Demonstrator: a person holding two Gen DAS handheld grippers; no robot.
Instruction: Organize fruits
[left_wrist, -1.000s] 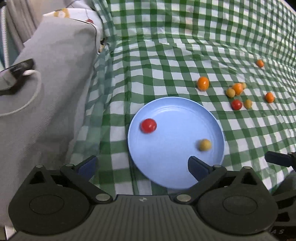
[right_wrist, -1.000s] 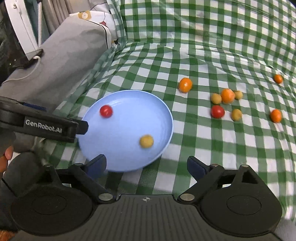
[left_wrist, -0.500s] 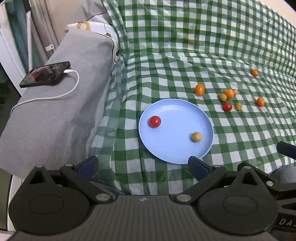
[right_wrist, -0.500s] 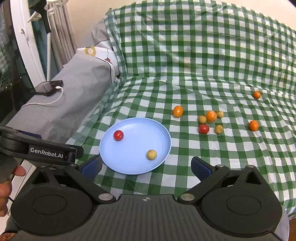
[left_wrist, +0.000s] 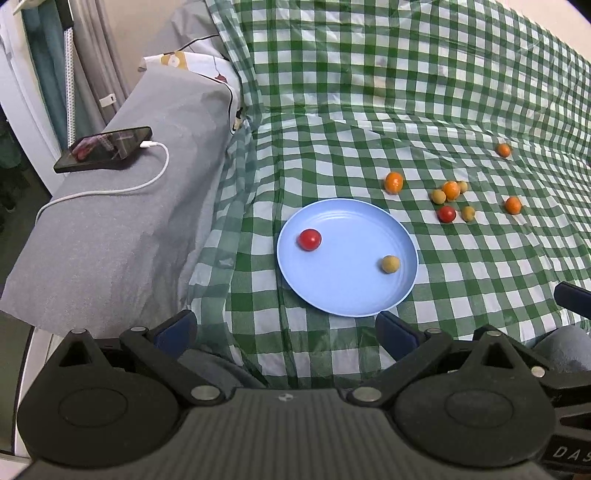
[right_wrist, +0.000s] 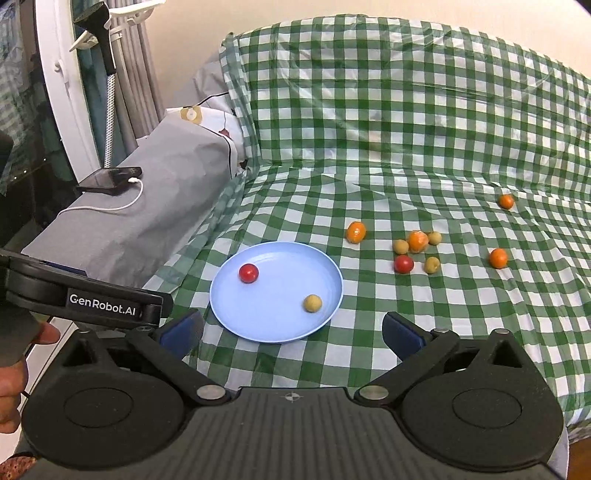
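Both jaws gape wide, empty: our left gripper (left_wrist: 286, 328) reads "GenRobot.AI", our right gripper (right_wrist: 291, 330) just finished opening. We see a red fruit (right_wrist: 248, 273) and yellow fruit (right_wrist: 312, 303) on the blue plate (right_wrist: 280, 332); other fruits (right_wrist: 416, 240) lie on the checked cloth (right_wrist: 406, 166).

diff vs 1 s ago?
Both grippers pulled back and up from the blue plate, so more of the bed shows. Right gripper jaws have just been opening, nothing between them. Left gripper open, empty. Red and yellow fruit unmoved.
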